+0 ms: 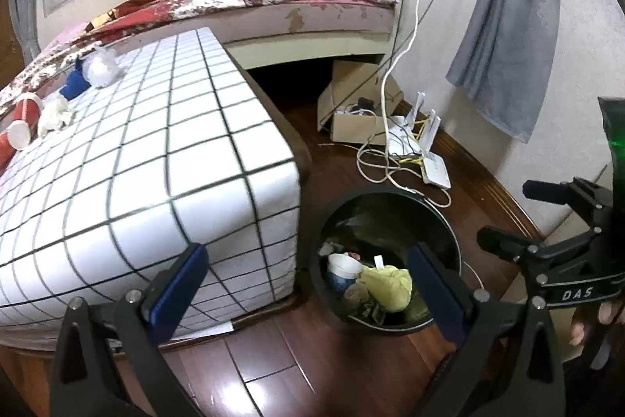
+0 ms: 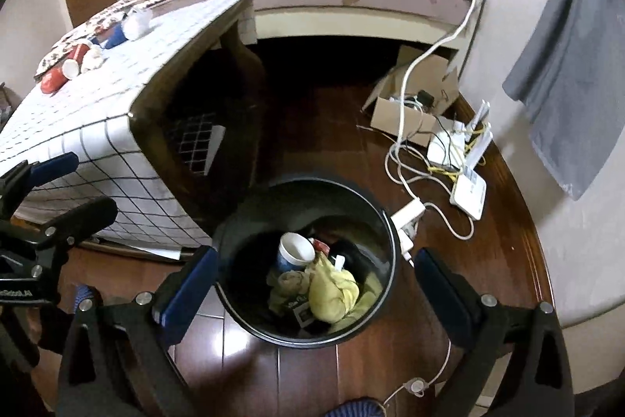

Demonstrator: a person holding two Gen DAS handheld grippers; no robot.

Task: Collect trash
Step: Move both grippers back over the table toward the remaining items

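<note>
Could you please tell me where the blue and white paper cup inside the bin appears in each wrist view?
Left wrist: the blue and white paper cup lies low, right of centre, at the left inside the black bin.
Right wrist: the cup lies just below centre, upper left among the bin's contents.
Shared landmark: the yellow crumpled wrapper right of the cup.

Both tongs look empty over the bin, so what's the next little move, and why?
Probably swing the left tongs toward the crumpled tissue on the checked table. Both tongs are open and empty, the bin already holds rubbish, and litter remains at the table's far end.
</note>
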